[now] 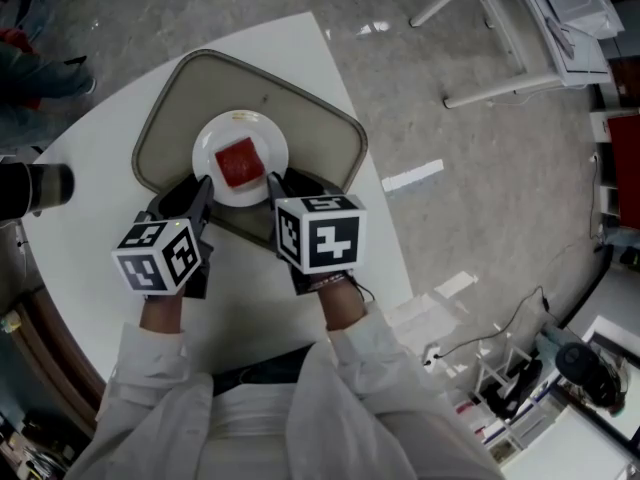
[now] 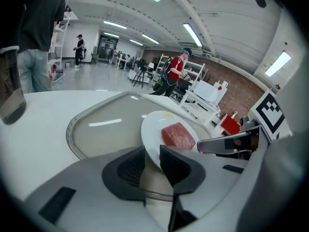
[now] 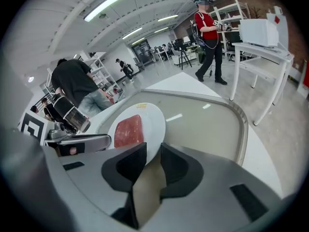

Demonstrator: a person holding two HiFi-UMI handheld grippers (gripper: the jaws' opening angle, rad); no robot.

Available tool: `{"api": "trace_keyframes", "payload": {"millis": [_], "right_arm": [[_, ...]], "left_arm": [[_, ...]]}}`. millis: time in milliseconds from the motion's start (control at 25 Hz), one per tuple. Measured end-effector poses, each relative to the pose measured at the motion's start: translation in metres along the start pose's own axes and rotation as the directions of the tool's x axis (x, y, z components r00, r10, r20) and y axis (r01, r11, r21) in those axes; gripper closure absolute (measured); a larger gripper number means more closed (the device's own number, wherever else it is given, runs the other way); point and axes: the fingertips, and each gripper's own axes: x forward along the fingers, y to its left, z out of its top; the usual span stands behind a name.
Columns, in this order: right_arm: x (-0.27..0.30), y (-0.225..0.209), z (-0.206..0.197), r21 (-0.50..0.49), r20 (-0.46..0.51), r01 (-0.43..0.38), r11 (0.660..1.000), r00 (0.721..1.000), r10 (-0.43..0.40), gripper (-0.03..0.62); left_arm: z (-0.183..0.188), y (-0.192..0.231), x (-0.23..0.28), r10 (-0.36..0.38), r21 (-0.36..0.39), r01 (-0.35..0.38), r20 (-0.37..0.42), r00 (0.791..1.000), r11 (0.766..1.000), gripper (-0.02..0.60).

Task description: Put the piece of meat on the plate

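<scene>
A white plate [image 1: 222,136] lies on a grey-beige tray [image 1: 300,118] on the white table, with a red slab of meat [image 1: 240,161] lying flat at its middle. My left gripper [image 1: 204,190] pinches the plate's near-left rim and my right gripper [image 1: 276,186] pinches its near-right rim. In the left gripper view, the plate [image 2: 155,124] edge runs between the dark pads of the left gripper [image 2: 152,162], with the meat [image 2: 177,135] just beyond. The right gripper view shows the same: the rim of the plate [image 3: 153,122] sits in the right gripper [image 3: 153,159], beside the meat [image 3: 128,130].
A dark cylindrical cup [image 1: 38,188] stands on the table [image 1: 90,138] to the left of the tray. The table's curved edge runs close on the right. White table frames [image 1: 520,28] stand on the floor beyond. People stand far off in the room.
</scene>
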Motion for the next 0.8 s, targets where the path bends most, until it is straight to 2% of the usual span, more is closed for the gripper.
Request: {"api": "trace_keyframes", "payload": {"millis": [240,400,560,800], "right_arm": [[0.000,-0.001,0.004,-0.006,0.010,0.008,1.000,1.000,-0.008,0.503],[0.000,0.000,0.002,-0.016,0.017,-0.007,1.000,1.000,0.007,0.503],[-0.009,0.000,0.002,-0.038,0.027,0.016,0.999,1.000,-0.015,0.503],[-0.021,0.015,-0.011,-0.050,0.060,-0.004,0.999,0.998,0.007,0.503]], "left_arm": [[0.002,0.000,0.003,0.026,0.022,-0.026,0.002,1.000,0.999,0.499],[0.002,0.001,0.001,0.009,0.038,-0.009,0.005,1.000,0.999,0.497],[0.002,0.000,-0.005,-0.013,0.051,0.013,0.001,1.000,0.999,0.497],[0.010,0.001,-0.028,-0.029,0.087,0.026,0.036,0.999,0.996,0.497]]}}
